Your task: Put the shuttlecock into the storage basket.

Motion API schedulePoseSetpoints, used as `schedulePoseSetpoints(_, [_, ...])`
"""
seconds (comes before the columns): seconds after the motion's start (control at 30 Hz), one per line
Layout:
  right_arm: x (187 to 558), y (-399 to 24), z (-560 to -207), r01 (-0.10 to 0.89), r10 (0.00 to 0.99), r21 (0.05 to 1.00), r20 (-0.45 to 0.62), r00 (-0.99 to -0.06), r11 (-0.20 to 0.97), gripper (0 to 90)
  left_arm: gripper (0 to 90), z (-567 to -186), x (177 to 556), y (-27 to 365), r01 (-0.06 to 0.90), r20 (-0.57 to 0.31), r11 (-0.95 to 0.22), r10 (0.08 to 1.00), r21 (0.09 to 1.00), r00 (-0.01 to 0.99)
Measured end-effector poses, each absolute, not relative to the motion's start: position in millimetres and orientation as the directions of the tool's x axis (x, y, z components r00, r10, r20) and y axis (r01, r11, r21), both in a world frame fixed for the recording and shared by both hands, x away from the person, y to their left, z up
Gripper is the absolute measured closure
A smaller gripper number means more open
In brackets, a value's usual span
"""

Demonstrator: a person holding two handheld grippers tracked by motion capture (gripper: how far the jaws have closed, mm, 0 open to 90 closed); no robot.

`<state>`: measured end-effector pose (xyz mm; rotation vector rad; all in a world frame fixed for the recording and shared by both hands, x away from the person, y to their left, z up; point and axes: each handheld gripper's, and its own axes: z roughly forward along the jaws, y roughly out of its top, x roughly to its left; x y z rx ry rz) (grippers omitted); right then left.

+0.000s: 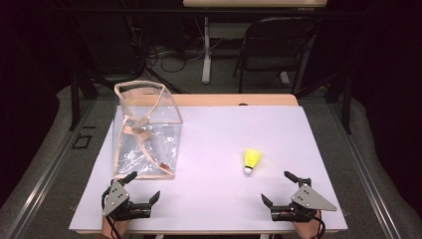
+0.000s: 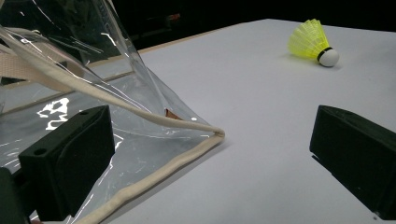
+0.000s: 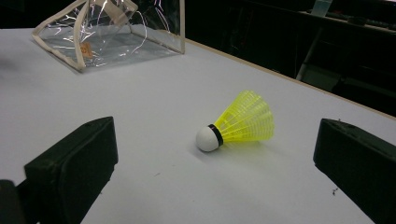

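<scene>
Yellow shuttlecock lies on its side on the desk, untouched, well apart from the clear bag. We see both claws wide and empty: right claw near the shuttlecock, left claw beside the bag. Probably nothing done yet; pickup and bagging remain.

Clear bag: cut off at the 9 and 12 o'clock edges of the left gripper view; part of its base sits behind the nearer black jaw. A small brown item inside its corner, possibly a tag, is too small to identify. Person's forearms: cut off at 6 o'clock in the high view.
</scene>
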<state>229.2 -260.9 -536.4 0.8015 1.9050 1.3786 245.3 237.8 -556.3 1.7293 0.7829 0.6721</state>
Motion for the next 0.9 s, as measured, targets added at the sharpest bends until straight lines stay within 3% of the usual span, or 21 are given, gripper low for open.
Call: schedulePoseSetpoints(0.9, [238.2, -255.7, -535.3, 0.165, 0.777, 0.939, -0.141, -0.614, 0.301, 0.0, 0.0, -557.2, 246.5, 234.9, 0.182, 0.061, -0.226, 0.768, 0.957, 0.637])
